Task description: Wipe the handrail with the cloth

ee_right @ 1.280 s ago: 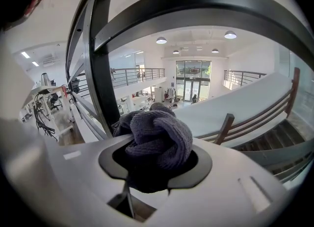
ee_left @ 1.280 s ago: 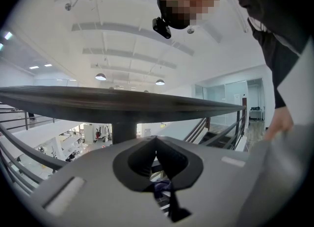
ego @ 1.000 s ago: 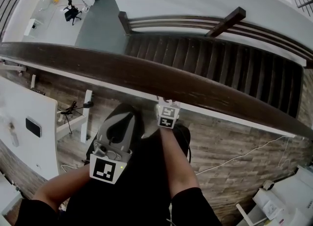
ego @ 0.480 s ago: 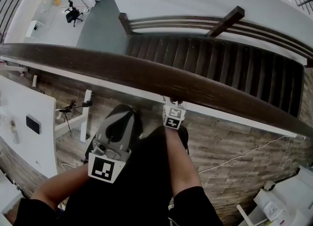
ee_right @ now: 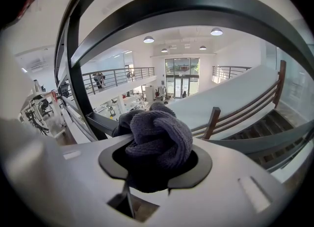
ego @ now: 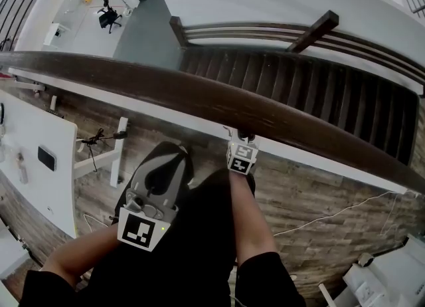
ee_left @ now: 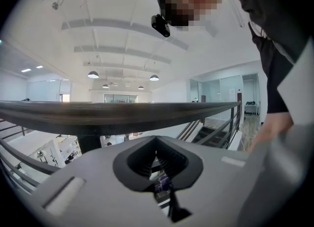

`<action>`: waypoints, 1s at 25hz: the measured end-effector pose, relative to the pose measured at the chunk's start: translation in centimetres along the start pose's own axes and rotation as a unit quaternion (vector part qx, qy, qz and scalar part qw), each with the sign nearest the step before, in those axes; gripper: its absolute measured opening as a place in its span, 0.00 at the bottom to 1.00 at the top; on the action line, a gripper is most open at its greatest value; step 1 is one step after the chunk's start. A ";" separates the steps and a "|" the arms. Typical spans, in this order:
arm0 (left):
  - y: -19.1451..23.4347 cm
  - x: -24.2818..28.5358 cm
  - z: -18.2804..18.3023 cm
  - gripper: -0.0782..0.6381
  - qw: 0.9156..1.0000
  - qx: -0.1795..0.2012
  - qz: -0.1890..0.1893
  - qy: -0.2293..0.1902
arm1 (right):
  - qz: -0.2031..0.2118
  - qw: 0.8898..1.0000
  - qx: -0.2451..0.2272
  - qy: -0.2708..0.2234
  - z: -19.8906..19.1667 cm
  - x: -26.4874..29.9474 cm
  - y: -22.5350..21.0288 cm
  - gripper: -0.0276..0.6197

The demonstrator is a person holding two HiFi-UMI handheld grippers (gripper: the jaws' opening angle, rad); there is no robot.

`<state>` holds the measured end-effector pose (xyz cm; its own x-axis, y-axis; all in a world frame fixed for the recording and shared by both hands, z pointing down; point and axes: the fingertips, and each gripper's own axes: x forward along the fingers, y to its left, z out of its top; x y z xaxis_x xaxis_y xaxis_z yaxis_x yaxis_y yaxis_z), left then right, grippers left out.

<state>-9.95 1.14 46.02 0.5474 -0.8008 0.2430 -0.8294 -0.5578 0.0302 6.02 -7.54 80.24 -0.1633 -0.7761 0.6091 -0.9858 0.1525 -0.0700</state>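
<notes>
Right gripper (ee_right: 154,164) pinching the cloth (ee_right: 158,135) by the dark handrail (ego: 199,100), left gripper (ee_left: 158,172) pressed together; stairs (ego: 319,93) upper right.

Head view: I've got the right gripper (ego: 242,154) tucked at the near edge of the handrail (ego: 199,96), jaws out of sight under it. Left gripper (ego: 159,173) sits low near the body, well short of the rail. Staircase (ego: 299,86) beyond the rail, white worktop (ego: 40,146) at frame left.
</notes>
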 end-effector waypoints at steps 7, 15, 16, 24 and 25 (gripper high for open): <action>-0.7 -0.2 1.0 0.11 1.000 0.007 0.017 -0.010 | -0.002 1.000 -0.004 -0.009 0.1 -0.3 -1.6 0.30; -1.3 0.1 0.5 0.11 0.999 -0.005 0.037 0.000 | 0.005 1.000 -0.029 0.000 -0.2 -1.1 -2.2 0.31; -1.3 0.1 0.5 0.11 0.999 -0.006 0.039 0.001 | 0.005 1.000 -0.027 -0.001 -0.2 -1.1 -2.4 0.31; -2.9 0.7 0.8 0.11 0.999 0.000 0.041 0.007 | 0.010 1.000 -0.016 -0.012 -0.4 -1.5 -4.4 0.31; -3.1 0.9 0.8 0.11 0.999 0.001 0.040 0.008 | 0.012 1.000 -0.015 -0.010 -0.5 -1.5 -4.6 0.31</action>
<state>-6.81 2.02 45.35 0.4775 -0.8393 0.2600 -0.8703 -0.4924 0.0088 10.78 -6.76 80.02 -0.1880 -0.7837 0.5920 -0.9801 0.1889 -0.0611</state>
